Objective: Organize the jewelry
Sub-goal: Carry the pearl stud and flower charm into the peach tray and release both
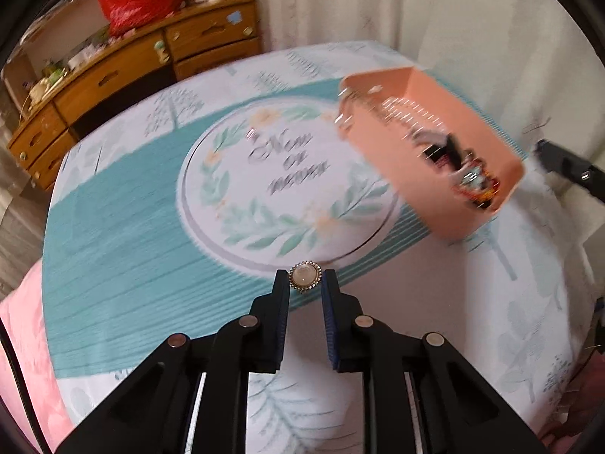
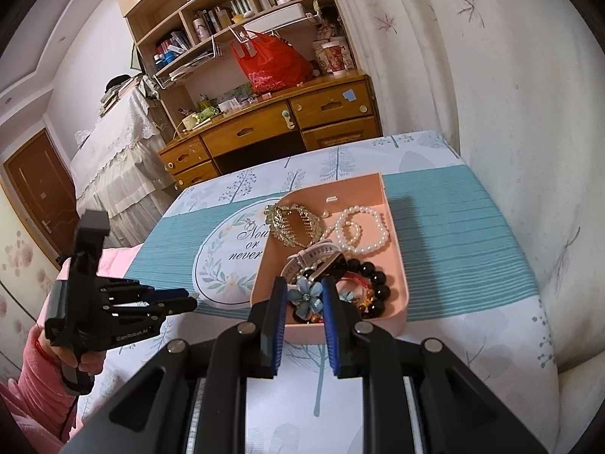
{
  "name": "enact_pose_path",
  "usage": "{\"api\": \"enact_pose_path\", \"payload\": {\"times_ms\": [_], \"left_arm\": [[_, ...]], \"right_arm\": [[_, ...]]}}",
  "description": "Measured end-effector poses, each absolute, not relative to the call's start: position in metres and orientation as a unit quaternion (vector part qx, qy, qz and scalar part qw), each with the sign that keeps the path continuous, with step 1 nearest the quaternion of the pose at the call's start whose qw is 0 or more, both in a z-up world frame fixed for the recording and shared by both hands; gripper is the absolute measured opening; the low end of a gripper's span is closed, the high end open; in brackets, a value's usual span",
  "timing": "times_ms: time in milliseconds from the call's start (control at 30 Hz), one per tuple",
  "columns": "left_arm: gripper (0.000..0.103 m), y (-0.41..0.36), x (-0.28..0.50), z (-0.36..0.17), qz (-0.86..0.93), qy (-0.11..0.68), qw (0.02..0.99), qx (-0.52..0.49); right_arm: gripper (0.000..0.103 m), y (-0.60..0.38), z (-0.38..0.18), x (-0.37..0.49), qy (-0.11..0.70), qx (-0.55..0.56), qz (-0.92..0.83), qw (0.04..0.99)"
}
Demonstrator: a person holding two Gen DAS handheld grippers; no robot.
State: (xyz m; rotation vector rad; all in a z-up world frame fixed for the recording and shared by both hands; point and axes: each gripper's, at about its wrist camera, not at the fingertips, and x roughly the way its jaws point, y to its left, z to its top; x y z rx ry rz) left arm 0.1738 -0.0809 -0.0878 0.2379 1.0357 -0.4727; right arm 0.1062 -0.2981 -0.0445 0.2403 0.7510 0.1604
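- The left gripper is closed on a round pale brooch, pinched at the very fingertips above the bedspread.
- The pink tray lies ahead and to the right of the brooch, its long axis running away diagonally.
- The right gripper, nearer the tray, is nearly closed around a blue flower piece; firm contact is hard to confirm.
- Motion blur smears the tray's contents in the left view.
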Motion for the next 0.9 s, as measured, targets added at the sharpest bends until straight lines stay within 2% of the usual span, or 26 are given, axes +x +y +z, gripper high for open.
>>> {"api": "enact_pose_path", "payload": {"times_ms": [367,733,767,833,900], "left_arm": [[0.015,-0.145,0.172,-0.035,-0.320,0.424,0.840,0.107],[0.017,-0.175,0.180,-0.026,-0.373,0.411,0.828,0.077],[0.023,-0.176,0.180,-0.027,-0.372,0.413,0.828,0.075],[0.025,-0.174,0.180,-0.030,-0.366,0.422,0.826,0.075],[0.025,-0.169,0.182,-0.032,-0.357,0.428,0.827,0.075]], "right_arm": [[0.018,-0.312,-0.039,0.119,0.357,0.107,0.078,0.925],[0.019,-0.323,-0.033,0.133,0.351,0.129,0.074,0.925],[0.020,-0.324,-0.035,0.135,0.354,0.135,0.076,0.922],[0.035,-0.327,-0.040,0.137,0.363,0.150,0.073,0.917],[0.038,-0.328,-0.043,0.137,0.369,0.154,0.067,0.914]]}}
